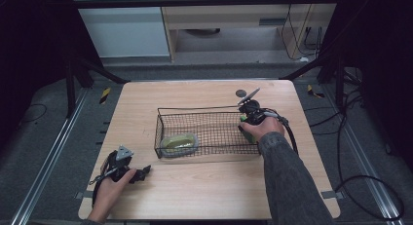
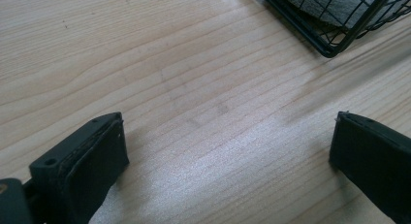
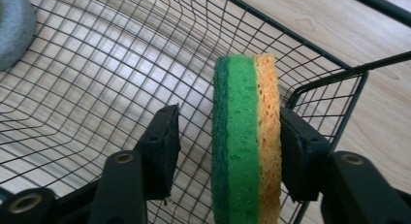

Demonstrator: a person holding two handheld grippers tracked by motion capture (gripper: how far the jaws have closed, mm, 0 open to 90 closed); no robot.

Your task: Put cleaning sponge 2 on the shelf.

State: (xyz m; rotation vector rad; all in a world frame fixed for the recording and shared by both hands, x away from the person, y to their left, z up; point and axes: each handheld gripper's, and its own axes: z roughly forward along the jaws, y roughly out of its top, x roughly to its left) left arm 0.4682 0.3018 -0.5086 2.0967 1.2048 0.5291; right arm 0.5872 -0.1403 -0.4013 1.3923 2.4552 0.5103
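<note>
A green and yellow sponge [image 3: 245, 136] stands on edge between the jaws of my right gripper [image 3: 228, 122], just inside the right end of a black wire basket [image 3: 97, 64]. The right pad lies against the yellow side; the left pad stands clear of the green side with a gap, so the gripper is open. From above, the right gripper [image 1: 248, 120] hangs over the basket's [image 1: 195, 109] right end with the sponge [image 1: 246, 132] under it. My left gripper [image 1: 143, 172] rests on the table at the front left, jaws wide open [image 2: 228, 136] over bare wood.
A grey dish holding something yellow-green [image 1: 179, 143] lies in the basket's left end; its grey edge [image 3: 12, 30] shows in the right gripper view. The basket's corner [image 2: 329, 44] lies ahead of the left gripper. A small dark disc [image 1: 240, 93] sits behind the basket.
</note>
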